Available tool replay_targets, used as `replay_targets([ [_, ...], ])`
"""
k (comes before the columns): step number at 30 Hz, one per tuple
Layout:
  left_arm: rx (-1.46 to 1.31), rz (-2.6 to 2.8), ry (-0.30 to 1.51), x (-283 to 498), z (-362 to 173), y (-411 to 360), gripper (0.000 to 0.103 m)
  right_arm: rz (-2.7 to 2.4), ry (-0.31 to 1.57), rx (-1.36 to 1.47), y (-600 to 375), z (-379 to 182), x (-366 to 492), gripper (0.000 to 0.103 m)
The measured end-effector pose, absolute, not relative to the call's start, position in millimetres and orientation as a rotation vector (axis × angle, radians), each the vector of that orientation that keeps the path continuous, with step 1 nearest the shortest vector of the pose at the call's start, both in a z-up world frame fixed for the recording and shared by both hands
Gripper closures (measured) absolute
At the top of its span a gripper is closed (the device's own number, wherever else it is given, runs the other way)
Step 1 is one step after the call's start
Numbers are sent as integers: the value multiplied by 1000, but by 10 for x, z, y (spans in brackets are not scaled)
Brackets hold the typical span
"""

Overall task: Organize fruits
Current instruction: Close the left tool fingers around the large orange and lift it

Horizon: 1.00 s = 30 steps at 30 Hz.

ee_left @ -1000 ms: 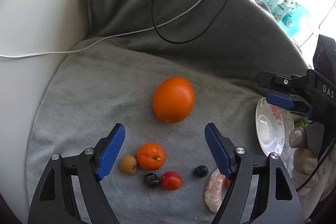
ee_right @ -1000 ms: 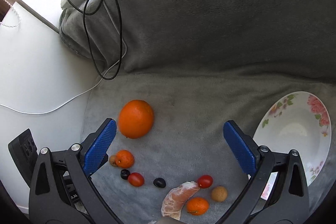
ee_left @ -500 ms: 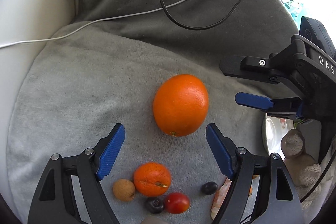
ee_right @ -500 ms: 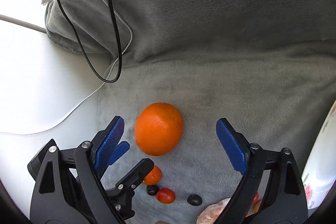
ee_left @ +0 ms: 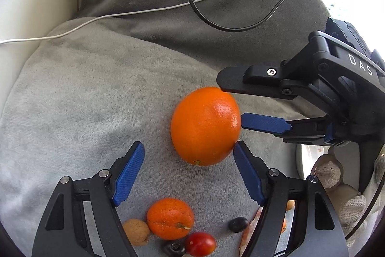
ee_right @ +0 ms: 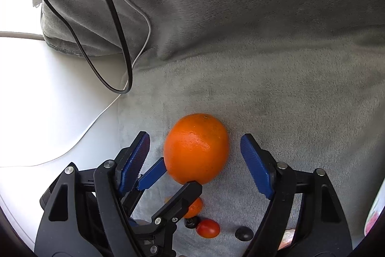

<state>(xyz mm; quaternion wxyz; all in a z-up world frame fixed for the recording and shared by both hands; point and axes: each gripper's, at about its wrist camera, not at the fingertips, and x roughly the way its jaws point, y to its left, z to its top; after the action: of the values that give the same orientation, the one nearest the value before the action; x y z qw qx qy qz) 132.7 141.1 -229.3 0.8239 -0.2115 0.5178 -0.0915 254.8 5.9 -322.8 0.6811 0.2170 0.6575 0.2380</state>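
A large orange [ee_left: 205,125] lies on the grey blanket [ee_left: 91,93], and shows too in the right wrist view [ee_right: 196,148]. My left gripper [ee_left: 189,155] is open, its right pad touching the orange's near right side. My right gripper [ee_right: 196,148] is open with the orange between its pads; in the left wrist view its fingers [ee_left: 264,123] reach the orange from the right. Nearer lie a mandarin [ee_left: 170,218], a brown longan [ee_left: 136,231], a cherry tomato [ee_left: 201,244], two dark grapes [ee_left: 237,224] and a peeled segment [ee_left: 247,233].
A floral plate [ee_left: 300,160] sits at the right, mostly hidden behind the right gripper. Black cable [ee_left: 216,23] and white cable [ee_left: 120,15] lie across the raised blanket fold behind. A white surface [ee_right: 48,100] borders the blanket on the left.
Both grippers have moved forward to the large orange. The right gripper's pads now bracket it and the left gripper's right pad has reached it.
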Motion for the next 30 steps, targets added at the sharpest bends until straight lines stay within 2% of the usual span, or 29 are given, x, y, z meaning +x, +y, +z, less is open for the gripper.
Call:
replay_targets([
  [3, -440, -220, 1096, 1347, -2280, 1392, 31, 541, 1494, 489, 105, -3278, 2565, 29],
  [9, -438, -260, 1105, 1402, -2260, 1323, 36, 533, 1510, 468, 171, -3315, 2576, 30],
  [14, -453, -301, 1098, 1437, -2226, 1267, 48, 520, 1521, 455, 176, -3362, 2595, 38],
  [30, -403, -302, 1076, 1368, -2264, 1077, 48, 519, 1517, 425, 240, -3320, 2584, 40],
])
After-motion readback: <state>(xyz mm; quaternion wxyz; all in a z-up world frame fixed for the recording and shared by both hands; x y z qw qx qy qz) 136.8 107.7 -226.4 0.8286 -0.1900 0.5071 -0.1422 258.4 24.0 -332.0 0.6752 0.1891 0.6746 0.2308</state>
